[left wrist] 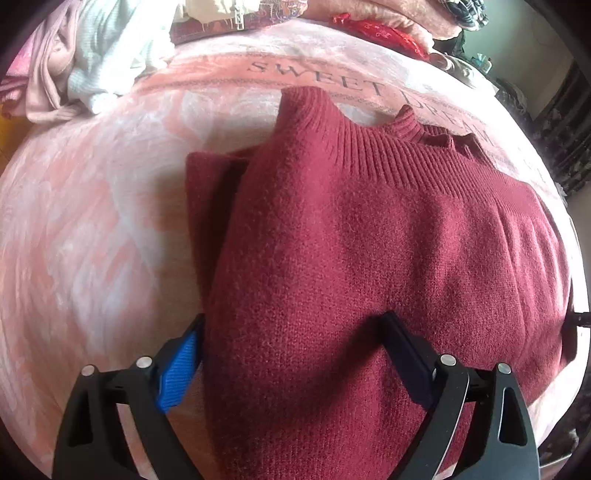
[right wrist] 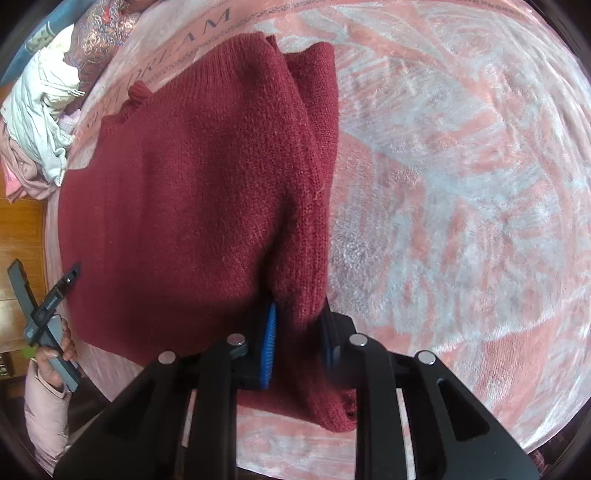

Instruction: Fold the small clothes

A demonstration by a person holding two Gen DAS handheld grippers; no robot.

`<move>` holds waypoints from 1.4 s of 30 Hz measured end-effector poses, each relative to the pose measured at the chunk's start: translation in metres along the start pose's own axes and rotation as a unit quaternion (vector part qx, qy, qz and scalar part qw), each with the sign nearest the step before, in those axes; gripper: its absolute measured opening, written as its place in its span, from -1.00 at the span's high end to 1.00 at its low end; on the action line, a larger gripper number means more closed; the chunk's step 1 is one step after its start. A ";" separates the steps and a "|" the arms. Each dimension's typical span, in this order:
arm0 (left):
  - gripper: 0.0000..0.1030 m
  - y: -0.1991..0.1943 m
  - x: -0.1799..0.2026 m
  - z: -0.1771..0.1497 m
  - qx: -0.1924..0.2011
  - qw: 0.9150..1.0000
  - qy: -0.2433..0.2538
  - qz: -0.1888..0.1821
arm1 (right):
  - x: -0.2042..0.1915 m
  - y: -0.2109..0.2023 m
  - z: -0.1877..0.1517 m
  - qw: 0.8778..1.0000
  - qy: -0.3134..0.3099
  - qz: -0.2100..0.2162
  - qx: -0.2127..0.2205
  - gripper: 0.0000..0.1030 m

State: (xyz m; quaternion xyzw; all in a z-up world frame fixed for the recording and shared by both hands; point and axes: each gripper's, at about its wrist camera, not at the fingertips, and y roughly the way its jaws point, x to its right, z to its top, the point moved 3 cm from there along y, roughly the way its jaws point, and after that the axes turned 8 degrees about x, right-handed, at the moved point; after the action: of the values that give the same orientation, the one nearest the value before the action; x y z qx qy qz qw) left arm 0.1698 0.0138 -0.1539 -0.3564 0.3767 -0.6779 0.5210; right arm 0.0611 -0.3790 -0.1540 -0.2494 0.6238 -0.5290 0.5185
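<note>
A dark red knitted sweater [left wrist: 369, 240] lies partly folded on a pink and white blanket [left wrist: 92, 221], its ribbed collar at the far side. My left gripper [left wrist: 291, 350] is open, its two fingers spread wide across the sweater's near part. In the right wrist view the sweater [right wrist: 184, 184] fills the left half, with one side folded over. My right gripper [right wrist: 299, 332] is shut on a folded edge of the sweater. The left gripper [right wrist: 48, 295] also shows there, held in a hand at the sweater's left edge.
A pile of pale clothes [left wrist: 85, 55] lies at the blanket's far left, and red and patterned fabrics [left wrist: 369, 26] along the far edge. The same pile [right wrist: 40, 122] shows in the right wrist view, above a wooden floor [right wrist: 22, 236]. The blanket [right wrist: 461, 184] stretches to the right.
</note>
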 end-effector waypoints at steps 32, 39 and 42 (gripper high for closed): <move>-0.75 -0.059 -0.076 0.034 0.055 0.996 -0.066 -0.031 | -0.268 0.064 -0.039 0.978 -0.205 -0.009 -0.035 0.41; -0.75 -0.062 -0.028 0.038 0.034 0.990 -0.081 -0.114 | -0.267 0.026 -0.043 0.976 -0.205 0.067 -0.027 0.11; -0.75 -0.063 0.010 0.041 0.023 0.985 -0.067 -0.160 | -0.247 -0.004 -0.029 0.981 -0.186 0.056 0.018 0.14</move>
State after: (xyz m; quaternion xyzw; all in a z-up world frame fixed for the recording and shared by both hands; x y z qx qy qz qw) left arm 0.1762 0.0092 -0.0789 -0.4448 0.2637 -0.7356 0.4377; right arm 0.1170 -0.1568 -0.0584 -0.2988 0.5195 -0.4551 0.6586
